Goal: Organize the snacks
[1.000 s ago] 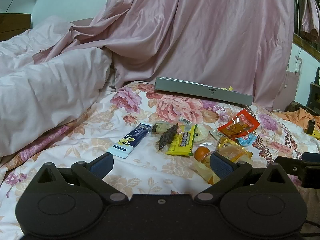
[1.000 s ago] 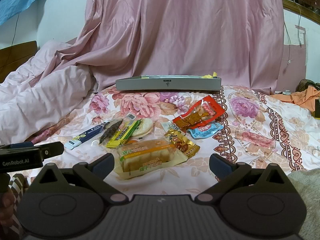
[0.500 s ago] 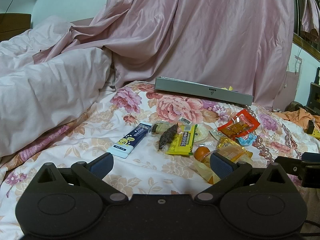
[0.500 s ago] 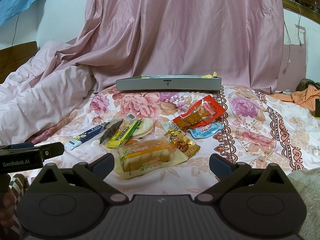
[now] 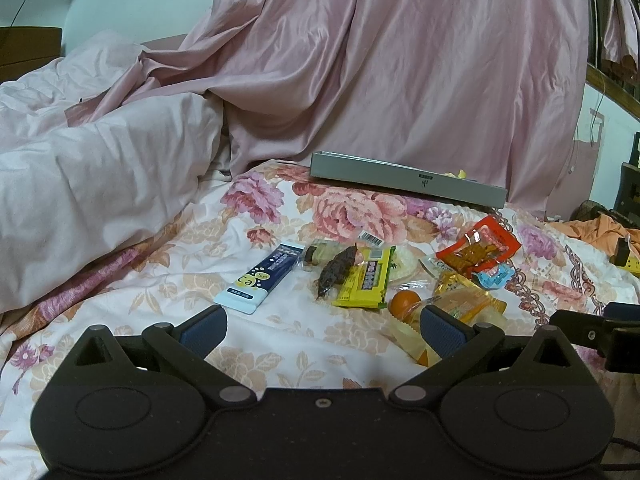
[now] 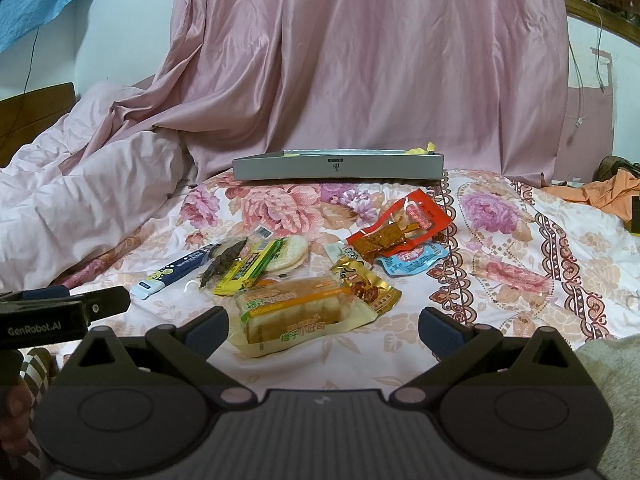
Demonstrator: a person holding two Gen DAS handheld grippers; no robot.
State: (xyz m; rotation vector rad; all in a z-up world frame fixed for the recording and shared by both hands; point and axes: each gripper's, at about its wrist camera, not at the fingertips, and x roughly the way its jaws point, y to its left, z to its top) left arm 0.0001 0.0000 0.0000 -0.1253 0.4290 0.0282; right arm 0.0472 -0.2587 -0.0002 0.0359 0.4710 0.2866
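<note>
With both jaws spread wide and empty, the right hand-held gripper (image 6: 323,326) should ease straight ahead onto the bread packet (image 6: 298,312) lying just before its fingertips on the bed — pinching the wrapper's edge, not the loaf — while the left hand-held gripper (image 5: 322,326) waits short of the blue tube box (image 5: 264,276).

Ahead of the tongs, a bed spreads out under a floral sheet (image 6: 520,248) of pink roses on cream. Behind it hangs a glossy pink curtain (image 6: 380,60), falling in long folds over a pale wall (image 6: 120,32). Off to the left, a rumpled pale pink duvet (image 5: 80,168) lies heaped (a dark wooden headboard (image 6: 36,116) shows beyond it). Blue cloth (image 6: 40,0) hangs upper left; the light is dim.
</note>
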